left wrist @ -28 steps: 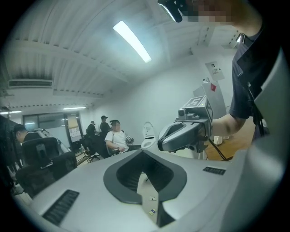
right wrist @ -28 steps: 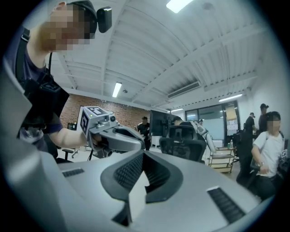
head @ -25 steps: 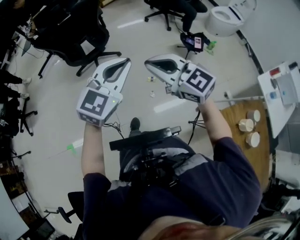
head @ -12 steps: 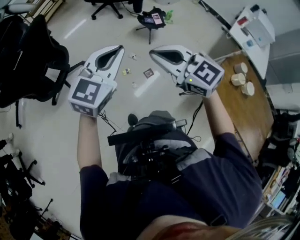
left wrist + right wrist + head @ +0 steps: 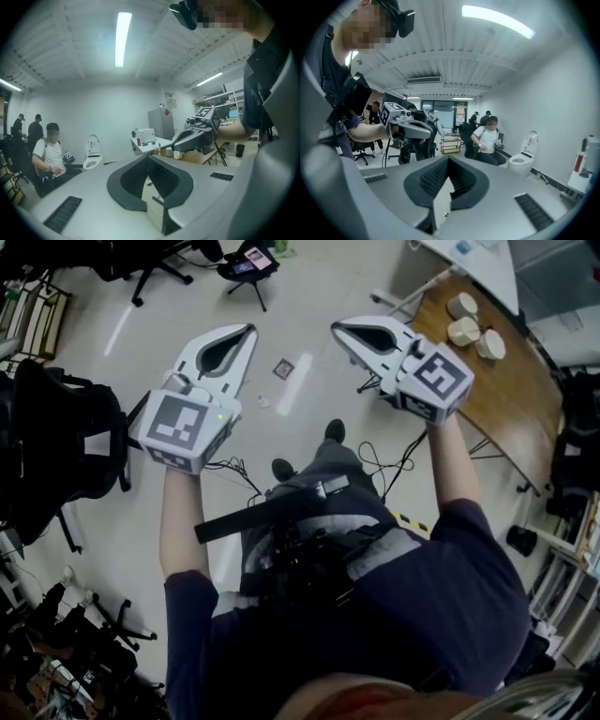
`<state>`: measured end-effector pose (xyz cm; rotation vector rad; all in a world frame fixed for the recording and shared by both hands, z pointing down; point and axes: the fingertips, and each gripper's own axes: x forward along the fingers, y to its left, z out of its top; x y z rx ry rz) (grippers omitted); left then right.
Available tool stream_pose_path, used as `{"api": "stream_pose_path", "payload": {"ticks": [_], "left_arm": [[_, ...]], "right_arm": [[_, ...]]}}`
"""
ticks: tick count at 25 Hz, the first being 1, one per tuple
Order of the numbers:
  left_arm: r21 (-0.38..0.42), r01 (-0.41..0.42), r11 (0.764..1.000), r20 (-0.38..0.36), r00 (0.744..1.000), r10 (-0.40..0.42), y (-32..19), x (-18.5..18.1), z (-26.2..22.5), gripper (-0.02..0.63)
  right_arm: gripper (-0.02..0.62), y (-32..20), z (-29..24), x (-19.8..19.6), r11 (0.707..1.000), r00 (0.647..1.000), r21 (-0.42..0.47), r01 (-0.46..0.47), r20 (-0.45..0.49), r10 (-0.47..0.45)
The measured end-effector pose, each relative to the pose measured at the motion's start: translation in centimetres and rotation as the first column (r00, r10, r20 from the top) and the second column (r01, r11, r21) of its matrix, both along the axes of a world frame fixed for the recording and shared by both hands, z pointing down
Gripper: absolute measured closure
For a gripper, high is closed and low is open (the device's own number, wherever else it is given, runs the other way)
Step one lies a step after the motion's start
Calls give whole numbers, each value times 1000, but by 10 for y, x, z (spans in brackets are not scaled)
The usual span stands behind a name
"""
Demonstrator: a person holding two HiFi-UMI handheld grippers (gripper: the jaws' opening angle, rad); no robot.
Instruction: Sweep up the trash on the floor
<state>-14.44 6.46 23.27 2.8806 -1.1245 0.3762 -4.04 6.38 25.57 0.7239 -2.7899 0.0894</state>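
Small bits of trash lie on the pale floor: a square scrap (image 5: 283,368) and a smaller white bit (image 5: 263,401). They sit between and just below the two gripper tips in the head view. My left gripper (image 5: 249,330) is held out level with its jaws shut and nothing in them; in its own view the tips (image 5: 148,157) meet. My right gripper (image 5: 338,329) is likewise shut and empty, tips together (image 5: 448,159). Through the gap under its jaws a tiny scrap (image 5: 446,214) shows on the floor. Each gripper appears in the other's view: the right gripper (image 5: 197,133) and the left gripper (image 5: 405,126).
A wooden table (image 5: 511,395) with paper cups (image 5: 462,321) stands at the right, and a pale pole (image 5: 405,294) leans by it. A black office chair (image 5: 56,442) is at the left. A stand with a device (image 5: 251,262) is ahead. Cables (image 5: 384,460) trail by my feet. A toilet (image 5: 525,152) and a seated person (image 5: 487,138) are beyond.
The whole view has swung round: the wooden table has come up to the top right and the black chair to the left. Both grippers swung with it, spread wider, and stayed shut.
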Motion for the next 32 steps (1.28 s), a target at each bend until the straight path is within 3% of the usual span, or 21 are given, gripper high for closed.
{"api": "stream_pose_path", "payload": {"ticks": [4, 8, 16, 24, 27, 32], "left_arm": [[11, -46, 999, 40, 998, 45, -18, 40, -3, 600], [-1, -68, 998, 99, 993, 68, -46, 82, -1, 600], [-21, -123, 992, 130, 984, 125, -102, 185, -5, 600], [-43, -242, 969, 140, 959, 245, -143, 289, 16, 600], [-46, -293, 955, 152, 943, 297, -155, 316, 27, 600], [-8, -365, 931, 111, 925, 363, -175, 346, 21, 600]], "right_arm": [[574, -22, 4, 36, 1000, 999, -6, -30, 23, 30], [574, -47, 6, 68, 999, 999, 35, -40, -14, 40], [574, -85, 10, 156, 999, 999, 26, -40, 10, 39], [574, -125, 8, 251, 983, 983, 6, -181, 33, 181], [574, -135, 8, 272, 972, 972, 9, -233, 38, 233], [574, -146, 2, 293, 949, 950, 35, -312, 21, 312]]}}
